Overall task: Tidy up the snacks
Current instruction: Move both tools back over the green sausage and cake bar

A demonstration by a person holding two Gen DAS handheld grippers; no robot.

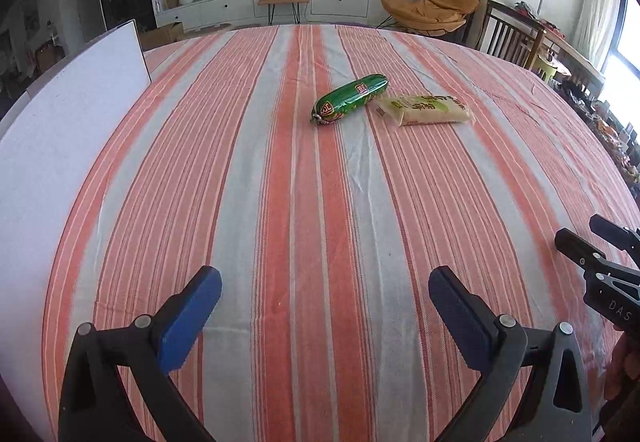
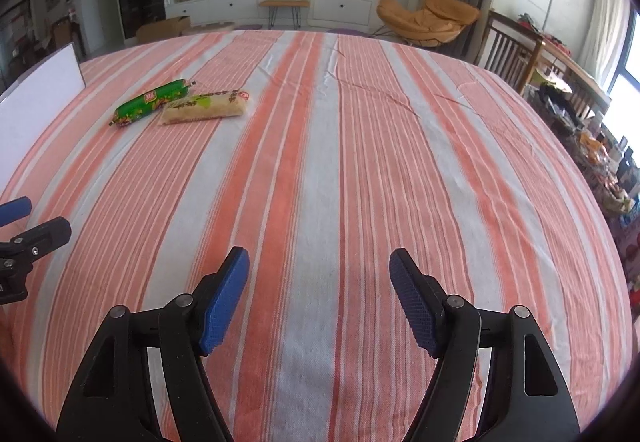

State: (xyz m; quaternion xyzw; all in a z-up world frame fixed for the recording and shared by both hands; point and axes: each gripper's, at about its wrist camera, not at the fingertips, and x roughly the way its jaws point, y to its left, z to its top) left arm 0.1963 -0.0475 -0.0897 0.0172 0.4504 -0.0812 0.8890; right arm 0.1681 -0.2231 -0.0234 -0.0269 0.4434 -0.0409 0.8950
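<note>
A green sausage-shaped snack pack (image 1: 350,98) lies on the striped tablecloth, touching a pale flat packet with green print (image 1: 425,108) on its right. The right wrist view shows the same pair at the far left, the green pack (image 2: 151,102) and the pale packet (image 2: 205,106). My left gripper (image 1: 325,284) hovers well short of them, open, nothing between its blue pads. My right gripper (image 2: 319,266) is open too and holds nothing; its black frame (image 1: 600,274) shows at the right edge of the left wrist view. The left gripper's frame (image 2: 28,242) appears at the left edge of the right wrist view.
A white board (image 1: 68,113) stands at the table's left edge. The table (image 1: 280,201) carries an orange and grey striped cloth. Beyond it are an orange chair (image 1: 432,7), a TV unit (image 1: 272,1) and wooden chairs (image 1: 508,33) at the right.
</note>
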